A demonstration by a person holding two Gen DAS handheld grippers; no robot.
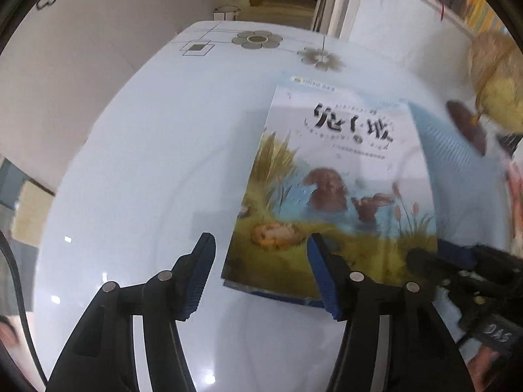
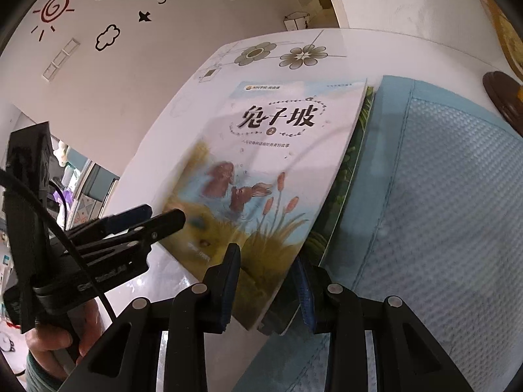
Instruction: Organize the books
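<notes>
Right claw (image 2: 266,289) clamps the near corner of the glossy rabbit-cover paperback (image 2: 271,163), long axis toward twelve o'clock; left claw (image 1: 261,277) half-open, empty, at its nine o'clock

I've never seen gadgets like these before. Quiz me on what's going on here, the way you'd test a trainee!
1. True or false: the right gripper is clamped on the lower edge of the rabbit book.
2. What lies directly under the rabbit book? A) a green-covered book B) a laptop C) a phone
3. Fill in: the jaws of the left gripper stand ____, pressing on nothing.

Key: 1 true; 2 A; 3 open.
</notes>
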